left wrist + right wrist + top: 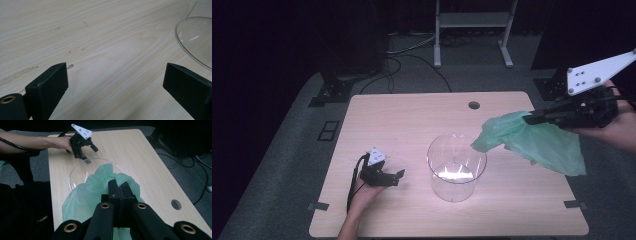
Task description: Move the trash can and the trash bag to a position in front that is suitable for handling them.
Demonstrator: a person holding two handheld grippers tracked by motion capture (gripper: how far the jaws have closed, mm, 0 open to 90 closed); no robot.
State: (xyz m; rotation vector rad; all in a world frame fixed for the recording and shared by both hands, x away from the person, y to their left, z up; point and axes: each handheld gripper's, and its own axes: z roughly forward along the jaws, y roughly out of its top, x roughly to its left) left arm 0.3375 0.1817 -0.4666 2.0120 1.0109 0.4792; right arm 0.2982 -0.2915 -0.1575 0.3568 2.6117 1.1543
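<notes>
Right gripper [532, 118] is raised above the right side of the table [412, 115], jaws pressed together on a fold of the green plastic bag [537, 142]. From the right gripper view the two black jaws meet with no gap, and the thin green film [100, 192] bunches out around and beyond their tips. Bag hangs free in the air: one end pinched at the gripper, the loose body drooping down to the right, a crumpled corner reaching left as far as the rim of the clear container [457, 167]. Whether film touches the rim cannot be told; from the high view they overlap at the container's upper right edge.

Container: transparent, round, open-topped, upright on the table just right of centre, near half. Its rim [82, 173] also shows in the right gripper view, partly behind the bag.

Left gripper [399, 174] rests low on the table to the left of the container, near edge, held in the person's left hand [364, 192]. Jaws wide apart, nothing between them; the left gripper view shows bare wood between the two pads and the container's curved base [192, 37] at upper right. Left gripper and container close, not touching.

Table has a round cable hole [473, 105] near the far edge. Floor beyond the far edge carries cables [412, 60].
</notes>
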